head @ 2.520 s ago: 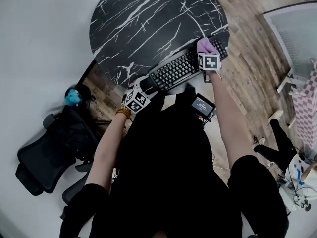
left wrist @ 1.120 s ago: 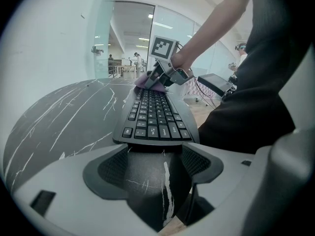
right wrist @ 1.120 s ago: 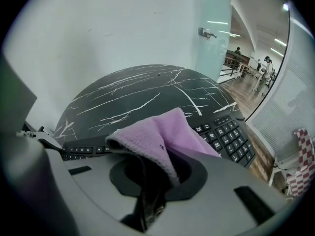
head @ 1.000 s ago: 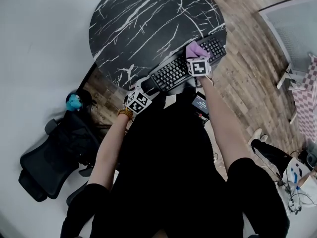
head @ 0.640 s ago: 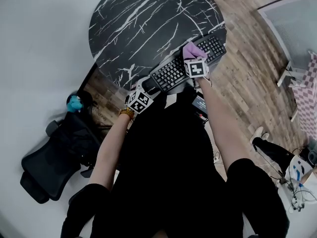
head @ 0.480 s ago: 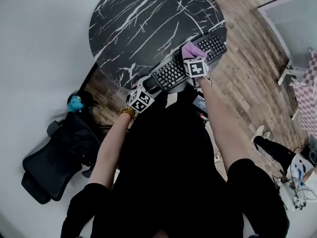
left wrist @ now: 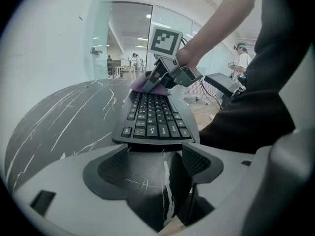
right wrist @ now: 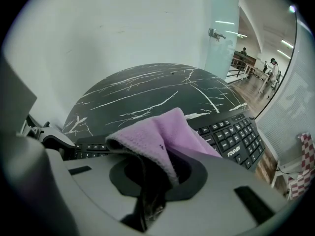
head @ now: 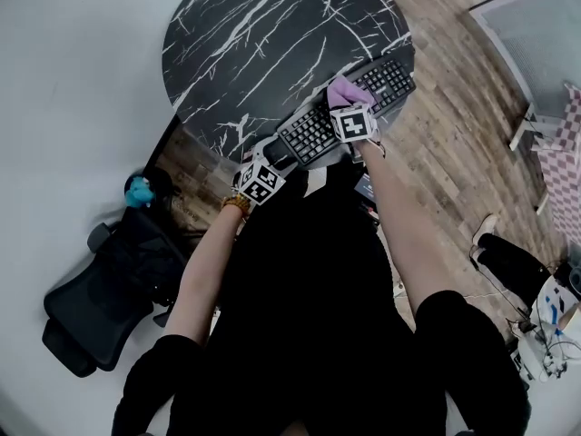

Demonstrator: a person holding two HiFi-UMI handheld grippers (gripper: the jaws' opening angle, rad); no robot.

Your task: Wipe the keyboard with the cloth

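A black keyboard (head: 313,130) lies along the near edge of the round black marble table (head: 263,34). My right gripper (head: 349,107) is shut on a purple cloth (head: 343,91), which rests on the keys right of the keyboard's middle. The right gripper view has the cloth (right wrist: 162,136) bunched between the jaws of that gripper (right wrist: 155,181), with the keyboard (right wrist: 236,136) under it. My left gripper (head: 270,163) is at the keyboard's left end. There its jaws (left wrist: 155,154) stand wide apart, the keyboard (left wrist: 155,114) just past the tips and marble showing between them.
A black office chair (head: 100,289) stands on the floor to the left, with a blue object (head: 138,189) near it. A small screen device (head: 368,187) hangs at the person's waist. Wooden floor lies right of the table. The far half of the table (right wrist: 147,92) is bare marble.
The right gripper has slid the cloth leftward along the keys, from the keyboard's right end toward its middle. The left gripper has stayed at the left end.
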